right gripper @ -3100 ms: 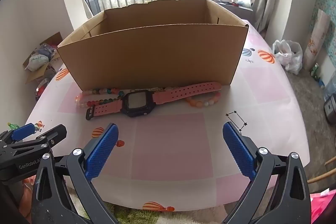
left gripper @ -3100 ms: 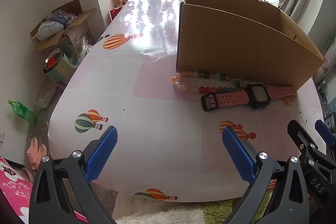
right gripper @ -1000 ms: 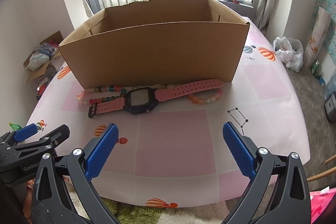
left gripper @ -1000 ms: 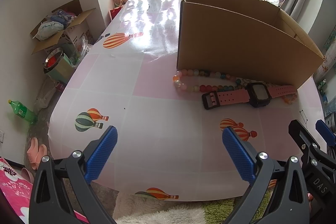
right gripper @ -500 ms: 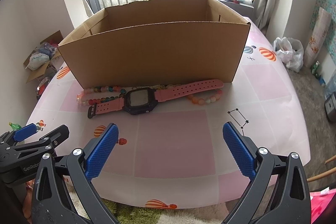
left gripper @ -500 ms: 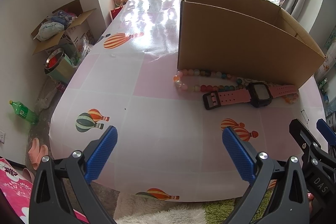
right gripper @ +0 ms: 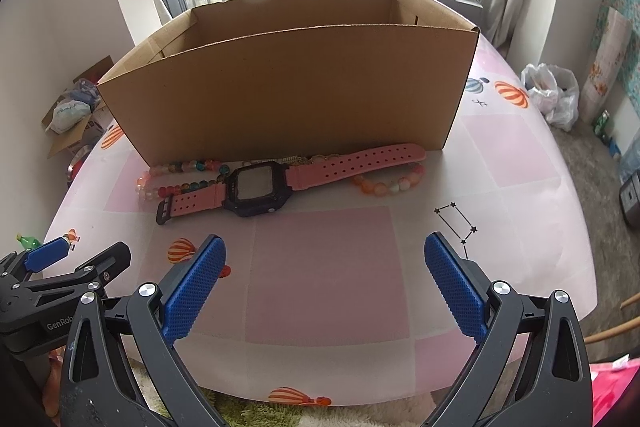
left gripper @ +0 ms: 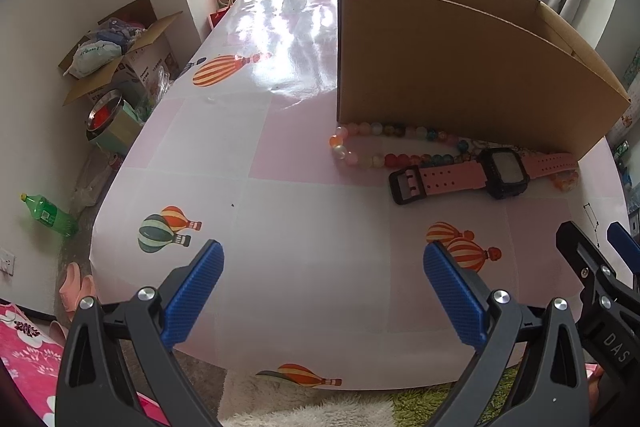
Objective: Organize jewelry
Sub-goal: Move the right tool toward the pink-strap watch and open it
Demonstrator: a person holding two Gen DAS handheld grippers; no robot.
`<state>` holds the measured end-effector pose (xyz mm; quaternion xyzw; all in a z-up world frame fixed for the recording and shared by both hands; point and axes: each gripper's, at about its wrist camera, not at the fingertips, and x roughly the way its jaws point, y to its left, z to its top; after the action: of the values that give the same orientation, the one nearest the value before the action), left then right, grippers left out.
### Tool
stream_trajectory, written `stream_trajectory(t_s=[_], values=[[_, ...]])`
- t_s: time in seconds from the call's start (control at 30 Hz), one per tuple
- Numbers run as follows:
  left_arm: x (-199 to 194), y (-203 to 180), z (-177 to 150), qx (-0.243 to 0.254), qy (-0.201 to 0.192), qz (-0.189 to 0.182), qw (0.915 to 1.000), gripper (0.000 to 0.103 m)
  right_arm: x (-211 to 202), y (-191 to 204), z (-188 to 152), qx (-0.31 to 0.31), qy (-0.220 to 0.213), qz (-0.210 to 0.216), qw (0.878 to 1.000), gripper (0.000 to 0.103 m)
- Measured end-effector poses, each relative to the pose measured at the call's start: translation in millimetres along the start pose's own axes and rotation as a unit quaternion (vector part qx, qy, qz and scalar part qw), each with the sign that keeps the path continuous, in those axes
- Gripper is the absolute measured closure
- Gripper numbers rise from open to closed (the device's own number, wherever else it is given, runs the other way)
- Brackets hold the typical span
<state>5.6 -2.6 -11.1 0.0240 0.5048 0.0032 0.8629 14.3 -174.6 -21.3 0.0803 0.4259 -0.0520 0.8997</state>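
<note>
A pink-strapped watch (right gripper: 256, 185) (left gripper: 480, 177) with a black face lies flat in front of an open cardboard box (right gripper: 296, 87) (left gripper: 460, 75). A long string of coloured beads (left gripper: 380, 151) (right gripper: 180, 177) runs along the box's near wall, partly under the watch. A smaller orange and white bead bracelet (right gripper: 390, 183) (left gripper: 564, 181) lies by the strap's far end. My left gripper (left gripper: 322, 287) stands open over the near table edge, well short of the beads. My right gripper (right gripper: 324, 283) is open too, empty, with the watch ahead of it.
The table (right gripper: 320, 259) wears a pink and white cloth with balloon prints. Each gripper shows at the other view's edge: right gripper (left gripper: 600, 267), left gripper (right gripper: 60, 275). On the floor are a cluttered box (left gripper: 116, 47), a green bottle (left gripper: 48, 213) and a plastic bag (right gripper: 552, 95).
Both views have shifted only slightly; the grippers stay open and hover near the table's front edge. The watch, beads and box lie where they were.
</note>
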Motion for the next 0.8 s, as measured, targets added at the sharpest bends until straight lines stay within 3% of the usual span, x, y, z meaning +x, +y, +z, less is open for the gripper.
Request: stream_trajectory(t_s=[0.33,0.53,0.8], values=[[26,-13,0,0.026,0.026,0.007,0.9993,0.005,25,-6,-2,-0.002,0.034,-0.013,0.999,0.008],[33,-17,4,0.059,0.008,0.018,0.9981,0.004,40,-2,-5,-0.031,0.044,-0.030,0.998,0.008],[42,2,5,0.036,0.015,-0.032,0.9987,0.004,45,-12,-5,-0.060,0.023,-0.004,0.998,0.008]])
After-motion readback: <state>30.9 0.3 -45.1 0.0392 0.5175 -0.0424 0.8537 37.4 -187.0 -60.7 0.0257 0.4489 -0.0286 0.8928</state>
